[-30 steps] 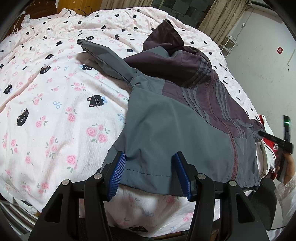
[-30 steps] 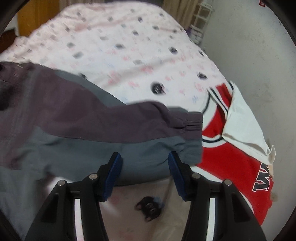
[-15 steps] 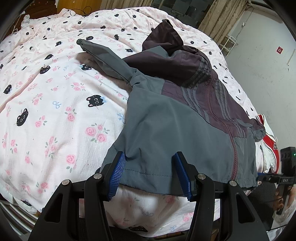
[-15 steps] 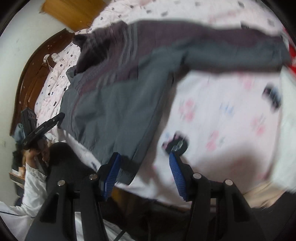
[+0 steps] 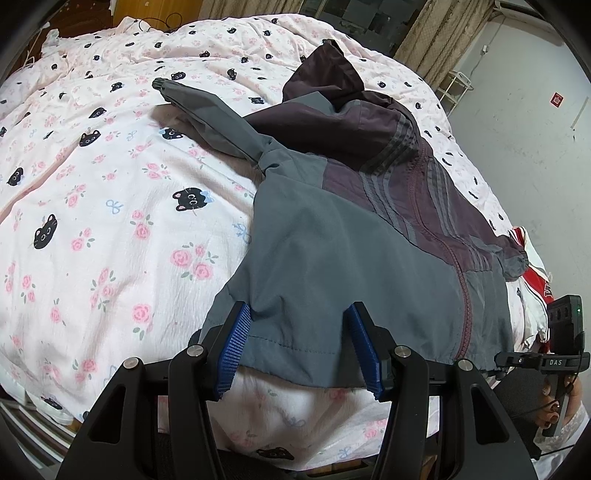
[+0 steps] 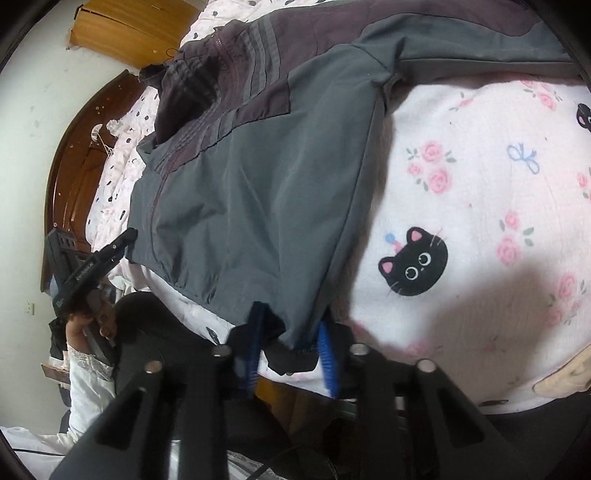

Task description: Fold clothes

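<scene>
Grey-and-purple jacket [image 5: 332,236] spread on the floral bed [image 5: 110,206], left gripper [image 5: 301,350] gaping wide over its hem, right gripper [image 6: 291,347] pinching the jacket's near corner — red jersey [image 5: 532,273] just beyond the jacket.

Bed with cat-and-rose quilt [image 5: 110,206], dark wooden headboard [image 6: 70,166], pale wall [image 5: 517,122], beige curtains [image 5: 436,33]

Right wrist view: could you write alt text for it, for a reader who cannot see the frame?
The right gripper pinches the bottom corner of a grey and maroon jacket spread on a bedspread with pink roses and black cat faces. At far left, the left gripper hovers near the jacket's other hem corner.
</scene>
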Demonstrator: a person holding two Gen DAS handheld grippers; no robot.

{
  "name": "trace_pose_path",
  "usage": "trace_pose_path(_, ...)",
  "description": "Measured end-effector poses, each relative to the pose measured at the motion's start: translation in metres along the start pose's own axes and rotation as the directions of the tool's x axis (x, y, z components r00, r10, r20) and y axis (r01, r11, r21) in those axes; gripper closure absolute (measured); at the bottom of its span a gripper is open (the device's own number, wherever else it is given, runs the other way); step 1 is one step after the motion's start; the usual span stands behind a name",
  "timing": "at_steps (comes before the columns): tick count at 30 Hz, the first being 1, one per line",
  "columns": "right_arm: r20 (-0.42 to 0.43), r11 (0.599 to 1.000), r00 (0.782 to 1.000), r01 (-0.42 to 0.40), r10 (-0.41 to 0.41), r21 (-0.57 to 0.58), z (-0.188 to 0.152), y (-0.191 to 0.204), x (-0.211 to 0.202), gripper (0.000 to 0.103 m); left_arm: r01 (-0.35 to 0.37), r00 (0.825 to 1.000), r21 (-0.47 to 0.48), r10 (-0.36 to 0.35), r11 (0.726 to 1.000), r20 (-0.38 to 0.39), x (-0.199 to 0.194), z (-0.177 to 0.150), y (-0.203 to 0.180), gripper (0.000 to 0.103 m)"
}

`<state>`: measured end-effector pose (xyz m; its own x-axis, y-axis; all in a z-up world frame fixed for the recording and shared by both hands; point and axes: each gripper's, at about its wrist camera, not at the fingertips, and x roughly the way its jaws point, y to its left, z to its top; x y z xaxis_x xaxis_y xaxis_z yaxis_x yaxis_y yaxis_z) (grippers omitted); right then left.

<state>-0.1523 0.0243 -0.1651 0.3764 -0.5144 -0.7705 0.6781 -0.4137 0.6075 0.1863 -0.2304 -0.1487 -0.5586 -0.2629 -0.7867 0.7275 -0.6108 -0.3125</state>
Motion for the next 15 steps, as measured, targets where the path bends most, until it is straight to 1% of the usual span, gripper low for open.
trace_pose_path(6,-0.008,1.000,1.000,-0.005,0.005,-0.027,0.001,0.001,-0.017,0.089,0.009,0.999,-0.011,-0.009,1.000,0.043,-0.020,-0.008,-0.001,0.053)
trace_pose_path(12,-0.011,0.997,1.000,0.020,-0.021,-0.071,0.003,0.003,-0.029,0.089,-0.048,0.997,-0.009,0.048,0.999,0.054,-0.030,-0.011,0.002,0.052)
trace_pose_path(13,-0.013,0.997,1.000,0.022,-0.023,-0.072,0.004,0.002,-0.030,0.089,-0.045,0.998,-0.014,0.046,0.999,0.042,-0.028,-0.009,0.005,0.052)
trace_pose_path(15,-0.018,0.997,0.999,0.026,-0.027,-0.073,0.005,-0.002,-0.032,0.089,-0.027,1.000,-0.020,0.026,0.999,-0.016,-0.017,-0.003,0.010,0.052)
